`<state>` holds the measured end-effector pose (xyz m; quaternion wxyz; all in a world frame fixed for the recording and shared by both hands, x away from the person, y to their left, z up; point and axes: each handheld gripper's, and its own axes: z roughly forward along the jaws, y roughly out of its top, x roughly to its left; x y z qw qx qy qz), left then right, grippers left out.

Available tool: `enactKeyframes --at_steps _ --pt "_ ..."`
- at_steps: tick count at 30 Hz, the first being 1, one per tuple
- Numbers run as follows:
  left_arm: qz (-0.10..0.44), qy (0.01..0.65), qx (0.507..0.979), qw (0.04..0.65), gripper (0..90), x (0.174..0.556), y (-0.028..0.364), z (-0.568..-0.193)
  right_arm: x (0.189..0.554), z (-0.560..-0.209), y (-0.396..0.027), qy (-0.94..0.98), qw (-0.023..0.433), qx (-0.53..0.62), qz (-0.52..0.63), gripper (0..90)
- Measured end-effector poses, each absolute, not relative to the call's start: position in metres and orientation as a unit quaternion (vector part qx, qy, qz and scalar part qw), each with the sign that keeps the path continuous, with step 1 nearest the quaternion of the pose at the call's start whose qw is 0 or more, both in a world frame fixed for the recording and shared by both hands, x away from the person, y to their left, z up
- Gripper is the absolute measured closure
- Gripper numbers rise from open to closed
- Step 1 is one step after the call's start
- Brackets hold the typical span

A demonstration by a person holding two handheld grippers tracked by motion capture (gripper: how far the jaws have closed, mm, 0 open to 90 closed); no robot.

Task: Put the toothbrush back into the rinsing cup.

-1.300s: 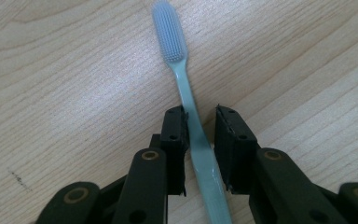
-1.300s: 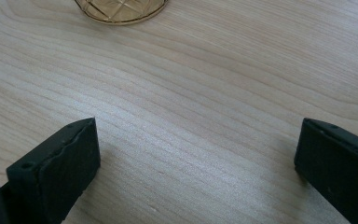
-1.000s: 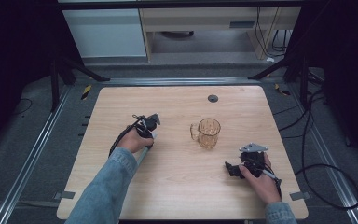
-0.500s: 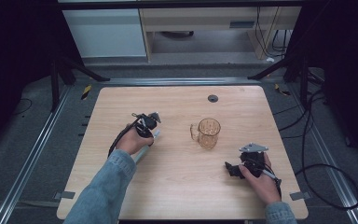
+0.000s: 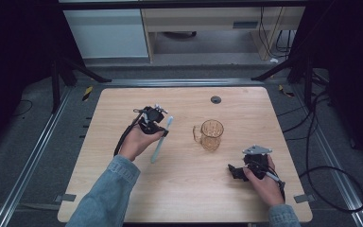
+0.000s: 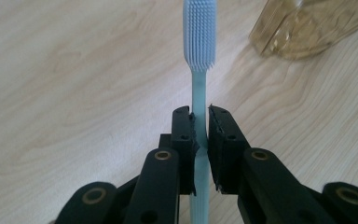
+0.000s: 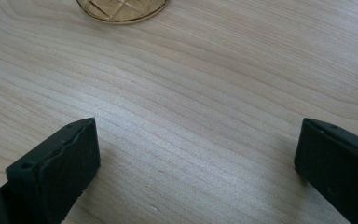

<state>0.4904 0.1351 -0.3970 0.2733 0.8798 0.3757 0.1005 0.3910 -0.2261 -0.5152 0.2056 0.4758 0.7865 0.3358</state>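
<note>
1. Standing in a dark room, the wooden table (image 5: 123, 109) carries your work.
2. Your amber mug (image 5: 211, 135) waits mid-table, empty as far as shows.
3. Your left gripper (image 5: 163, 126) is clamped on the toothbrush (image 6: 199, 88), lifted beside the mug; dropping it in probably remains.
4. Your right gripper (image 7: 196, 163) rests with jaws apart.

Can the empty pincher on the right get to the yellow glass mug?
Probably yes. The right gripper is open and holds nothing, and just bare table lies between it and the mug. The toothbrush sits on the mug's other side.
</note>
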Motion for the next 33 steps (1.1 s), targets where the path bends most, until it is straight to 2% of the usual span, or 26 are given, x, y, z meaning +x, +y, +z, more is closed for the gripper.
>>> enactKeyframes --at_steps 14,33 --pt "0.167 0.364 0.847 0.348 80.7 0.475 0.13 -0.374 0.391 -0.515 -0.226 0.787 0.205 0.476 0.335 0.4" --pt "0.222 0.357 0.799 0.429 80.8 0.462 0.122 -0.373 0.39 -0.515 -0.226 0.789 0.204 0.471 0.338 0.4"
